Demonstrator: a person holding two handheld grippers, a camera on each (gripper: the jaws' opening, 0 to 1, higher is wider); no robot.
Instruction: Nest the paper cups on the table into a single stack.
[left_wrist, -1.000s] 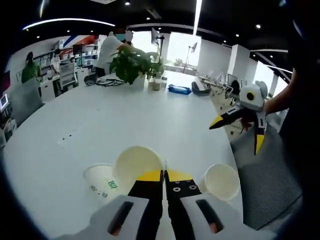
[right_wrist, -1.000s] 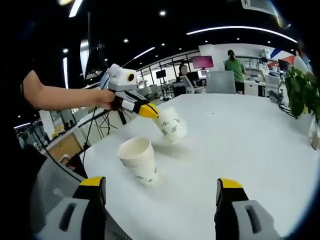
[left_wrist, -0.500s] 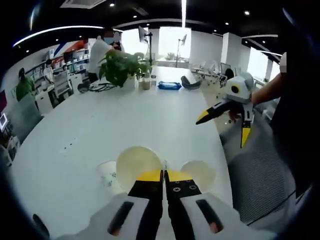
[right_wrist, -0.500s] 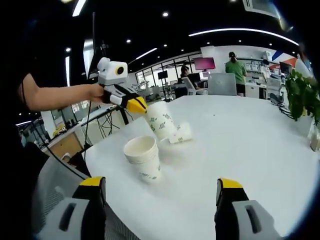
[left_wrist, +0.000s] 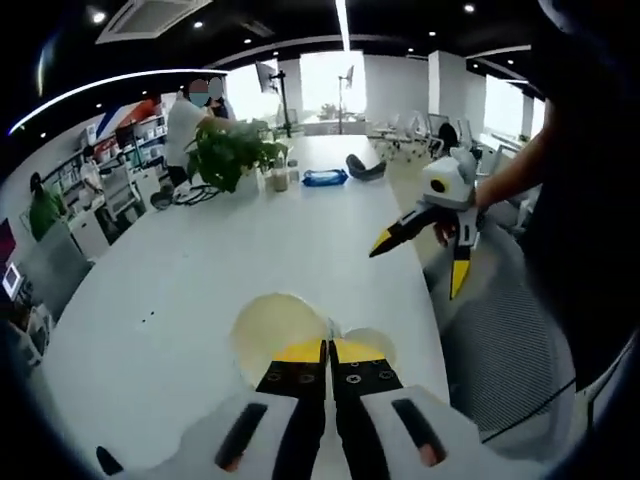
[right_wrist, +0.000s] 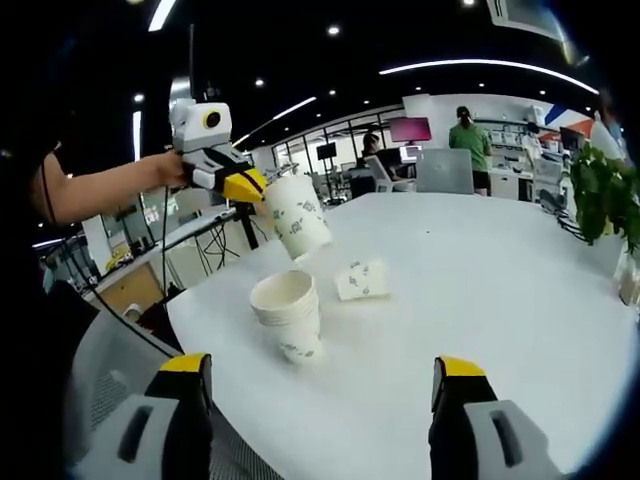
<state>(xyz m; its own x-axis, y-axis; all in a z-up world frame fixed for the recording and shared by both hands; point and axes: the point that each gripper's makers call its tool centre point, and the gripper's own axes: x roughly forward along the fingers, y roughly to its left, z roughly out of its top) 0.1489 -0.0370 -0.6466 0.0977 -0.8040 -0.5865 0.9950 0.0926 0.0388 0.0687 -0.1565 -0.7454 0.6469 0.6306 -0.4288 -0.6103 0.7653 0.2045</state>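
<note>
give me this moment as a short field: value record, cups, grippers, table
held cup: paper cup lifted in the air, tilted, above the stack
stack: nested cups upright on the white table
loose cup: one cup lying on its side beside the stack
left gripper: shut on the held cup's rim
right gripper: open, holding nothing

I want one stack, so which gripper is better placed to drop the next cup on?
Left. The left gripper holds a cup above the stack; the right gripper is open and empty.
</note>
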